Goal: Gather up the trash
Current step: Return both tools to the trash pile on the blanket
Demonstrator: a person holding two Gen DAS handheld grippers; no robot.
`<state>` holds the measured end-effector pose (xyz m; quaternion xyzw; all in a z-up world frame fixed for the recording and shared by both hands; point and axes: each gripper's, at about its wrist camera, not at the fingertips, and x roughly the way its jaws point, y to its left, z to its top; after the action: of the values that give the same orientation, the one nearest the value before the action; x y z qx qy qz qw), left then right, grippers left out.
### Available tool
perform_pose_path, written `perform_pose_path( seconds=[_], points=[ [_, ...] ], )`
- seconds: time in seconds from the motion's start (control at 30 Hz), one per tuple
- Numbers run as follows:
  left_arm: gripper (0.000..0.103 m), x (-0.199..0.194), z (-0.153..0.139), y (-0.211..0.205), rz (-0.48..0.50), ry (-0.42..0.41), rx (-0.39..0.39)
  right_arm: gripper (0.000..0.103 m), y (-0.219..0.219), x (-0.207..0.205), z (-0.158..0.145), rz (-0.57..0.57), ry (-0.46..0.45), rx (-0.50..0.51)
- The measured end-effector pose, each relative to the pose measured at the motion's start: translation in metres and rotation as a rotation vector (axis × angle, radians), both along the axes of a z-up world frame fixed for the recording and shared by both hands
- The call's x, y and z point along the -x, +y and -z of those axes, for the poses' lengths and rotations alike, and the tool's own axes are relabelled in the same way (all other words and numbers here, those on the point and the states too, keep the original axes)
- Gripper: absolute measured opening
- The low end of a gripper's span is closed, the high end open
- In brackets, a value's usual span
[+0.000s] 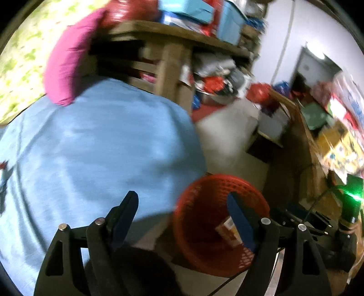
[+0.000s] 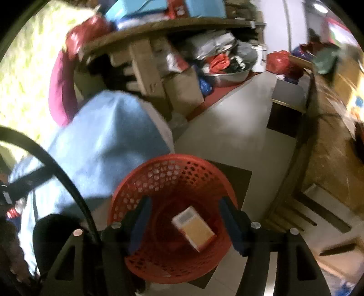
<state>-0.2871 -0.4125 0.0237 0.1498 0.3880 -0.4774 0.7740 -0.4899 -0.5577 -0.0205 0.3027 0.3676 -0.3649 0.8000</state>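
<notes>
**Carton in the basket, both claws wide and empty**

The small cardboard carton with a white top and orange-yellow face (image 2: 193,227) lies tilted at the bottom of the round red perforated plastic basket (image 2: 159,173), lower centre of your right wrist view. In your left wrist view the same carton (image 1: 227,227) shows lower right of centre, partly hidden behind one blue pad, inside the basket (image 1: 204,193).

Your right gripper (image 2: 184,223) stands wide over the basket mouth, the carton framed between the fingers but well below them, pads touching nothing. Your left gripper (image 1: 182,218) is spread wide too, nothing between the jaws; one finger sits over the basket, the other over the light blue cloth (image 1: 91,148).

That cloth fills the left half of both views, a magenta cushion (image 1: 68,63) touching its upper edge. The basket sits on a pale tiled floor (image 2: 227,127). Upper centre: a wooden shelf (image 2: 159,29) stacked with light blue boxes (image 2: 136,6), cluttered bags below it. A black cable (image 2: 56,164) arcs across the lower left of the right view. Both frames are motion-blurred, so finer detail is unreadable.
</notes>
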Motion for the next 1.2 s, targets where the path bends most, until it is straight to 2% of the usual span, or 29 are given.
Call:
perform_pose_path(
  seconds=[0.13, 0.33, 0.43, 0.6, 0.77, 0.97, 1.2],
  points=[
    [0.080, -0.031, -0.004, 0.045, -0.105, 0.004, 0.019, 0.067, 0.016, -0.033, -0.014, -0.058, 0.012, 0.022],
    [0.080, -0.087, 0.002, 0.134, -0.324, 0.028, 0.044, 0.070, 0.050, -0.092, -0.042, -0.193, 0.039, 0.070],
    [0.080, -0.116, 0.007, 0.187, -0.459, 0.014, 0.043, 0.070, 0.073, -0.121, -0.057, -0.261, 0.006, 0.094],
    [0.080, -0.158, 0.012, 0.269, -0.669, 0.003, 0.052, 0.071, 0.113, -0.172, -0.072, -0.368, -0.095, 0.048],
    [0.080, -0.198, 0.018, 0.340, -0.885, 0.006, 0.067, 0.071, 0.157, -0.216, -0.071, -0.486, -0.081, 0.044],
    [0.080, -0.235, 0.037, 0.380, -1.028, -0.007, 0.027, 0.071, 0.213, -0.259, -0.052, -0.673, -0.046, -0.039],
    [0.080, -0.264, 0.053, 0.380, -1.022, 0.016, 0.008, 0.071, 0.250, -0.275, -0.031, -0.770, 0.016, -0.054]
  ],
)
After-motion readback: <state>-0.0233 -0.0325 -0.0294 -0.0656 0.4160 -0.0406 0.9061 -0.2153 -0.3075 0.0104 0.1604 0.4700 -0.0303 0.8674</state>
